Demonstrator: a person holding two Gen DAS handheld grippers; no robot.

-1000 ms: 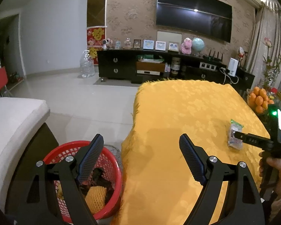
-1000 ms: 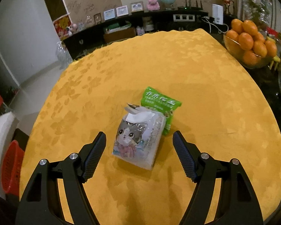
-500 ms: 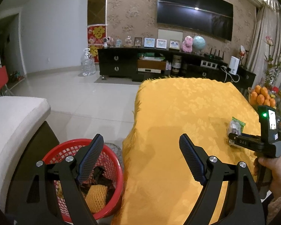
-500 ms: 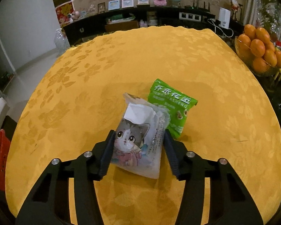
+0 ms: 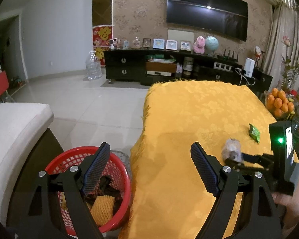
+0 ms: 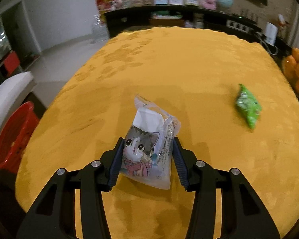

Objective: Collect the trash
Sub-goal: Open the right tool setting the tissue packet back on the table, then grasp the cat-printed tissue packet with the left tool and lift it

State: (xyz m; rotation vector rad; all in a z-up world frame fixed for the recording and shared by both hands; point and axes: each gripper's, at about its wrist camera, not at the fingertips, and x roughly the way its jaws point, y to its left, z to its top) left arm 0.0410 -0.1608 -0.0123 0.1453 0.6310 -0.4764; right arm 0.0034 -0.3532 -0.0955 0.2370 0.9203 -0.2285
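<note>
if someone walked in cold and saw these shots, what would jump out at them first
The bright yellow tablecloth fills both views. At its near middle, the right gripper is shut on a clear tissue packet with a cartoon cat. A green snack wrapper lies apart on the cloth to the packet's right, and a red mesh basket already holding trash stands on the floor off the table's left edge, under the open left gripper.

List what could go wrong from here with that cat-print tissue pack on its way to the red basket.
1. The right gripper pinches only the lower part of the cat-print tissue pack; the soft film could slip out during the carry.
2. The red basket sits on the floor off the table's left edge, already holding trash, so a loose drop might miss or bounce out.
3. The green snack packet lies apart on the yellow tablecloth and could be forgotten.
</note>
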